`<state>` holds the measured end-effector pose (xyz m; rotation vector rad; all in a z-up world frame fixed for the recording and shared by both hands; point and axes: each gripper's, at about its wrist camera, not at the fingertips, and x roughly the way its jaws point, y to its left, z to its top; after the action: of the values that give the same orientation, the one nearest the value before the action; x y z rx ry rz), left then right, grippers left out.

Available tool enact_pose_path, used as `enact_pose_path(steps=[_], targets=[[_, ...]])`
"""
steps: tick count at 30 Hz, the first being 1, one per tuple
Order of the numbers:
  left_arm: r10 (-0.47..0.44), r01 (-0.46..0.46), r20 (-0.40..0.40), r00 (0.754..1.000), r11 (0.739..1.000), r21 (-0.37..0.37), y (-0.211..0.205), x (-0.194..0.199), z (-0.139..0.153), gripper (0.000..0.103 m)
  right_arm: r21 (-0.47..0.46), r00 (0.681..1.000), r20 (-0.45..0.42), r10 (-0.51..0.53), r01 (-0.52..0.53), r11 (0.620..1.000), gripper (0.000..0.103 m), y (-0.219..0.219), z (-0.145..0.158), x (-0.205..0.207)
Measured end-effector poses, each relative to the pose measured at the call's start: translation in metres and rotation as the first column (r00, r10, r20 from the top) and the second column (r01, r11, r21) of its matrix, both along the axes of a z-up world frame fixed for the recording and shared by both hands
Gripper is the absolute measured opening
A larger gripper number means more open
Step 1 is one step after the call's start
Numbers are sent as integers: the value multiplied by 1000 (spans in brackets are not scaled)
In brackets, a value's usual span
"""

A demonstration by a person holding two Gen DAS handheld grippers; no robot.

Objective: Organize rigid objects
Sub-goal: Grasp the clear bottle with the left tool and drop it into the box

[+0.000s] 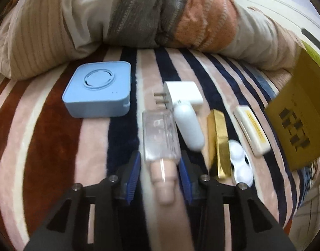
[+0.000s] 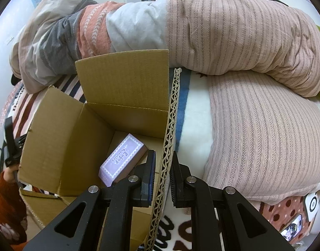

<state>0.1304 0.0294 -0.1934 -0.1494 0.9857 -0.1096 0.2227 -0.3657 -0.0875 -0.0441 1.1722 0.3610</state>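
Note:
In the left wrist view a clear bottle (image 1: 161,138) with a pale pink cap lies on the striped blanket. My left gripper (image 1: 159,167) is around its lower body, the blue pads pressing on both sides. Beside the bottle lie a white plug adapter (image 1: 180,93), a white capsule-shaped case (image 1: 189,127), a gold bar (image 1: 219,144), a white twin-cup case (image 1: 241,167) and a cream stick with a yellow label (image 1: 252,129). A pale blue square box (image 1: 99,90) sits to the left. My right gripper (image 2: 162,175) is shut on the corrugated edge of the open cardboard box (image 2: 122,83), which holds a purple box (image 2: 122,156).
A bunched striped quilt (image 1: 118,21) lies along the far side of the bed. The cardboard box's printed wall (image 1: 300,115) rises at the right of the row. A phone (image 2: 291,228) lies at the lower right. A red-brown sleeve (image 2: 7,198) shows at the left edge.

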Motion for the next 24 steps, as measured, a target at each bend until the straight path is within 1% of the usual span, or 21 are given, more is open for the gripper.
enact_pose_path(steps=[2,3,5,8,11,14,15,17,19,20,22,24], targets=[[26,-26,8,1000,1000,-10,1,3,-1,33,2,1000,-2,-1,1,1000,8,0,0,0],[36,-36,9,999,999,-11,0,7,-1,29,1,1000,-1,-1,1,1000,8,0,0,0],[38,-38,9,999,999,5,-2,9,-1,28,1,1000,-1,0,0,1000,8,0,0,0],[34,-35,30,999,999,35,-3,3,9,28,4,1000,-1,-1,1,1000,8,-1,0,0],[42,-48,83,996,996,73,3,-7,34,28,6,1000,0,-1,1,1000,8,-1,0,0],[10,-24,160,987,996,89,0,-18,72,28,2,1000,3,1,-1,1000,8,-1,1,0],[-22,5,195,981,996,87,-8,-22,90,28,1,1000,4,2,-2,1000,9,0,1,0],[-73,57,236,969,996,74,-24,-23,113,28,2,1000,4,1,-1,1000,9,0,1,-1],[-151,145,277,949,989,43,-54,-20,140,28,1,1000,5,2,-2,1000,9,0,1,-1],[-179,178,287,941,984,30,-66,-18,148,28,1,1000,5,1,-1,1000,9,0,1,-1],[-245,263,308,919,965,-18,-100,-10,167,28,0,1000,5,5,-5,1000,9,0,1,-1],[-314,346,307,898,936,-56,-140,2,178,28,-2,1000,6,7,-7,1000,9,0,1,-1]])
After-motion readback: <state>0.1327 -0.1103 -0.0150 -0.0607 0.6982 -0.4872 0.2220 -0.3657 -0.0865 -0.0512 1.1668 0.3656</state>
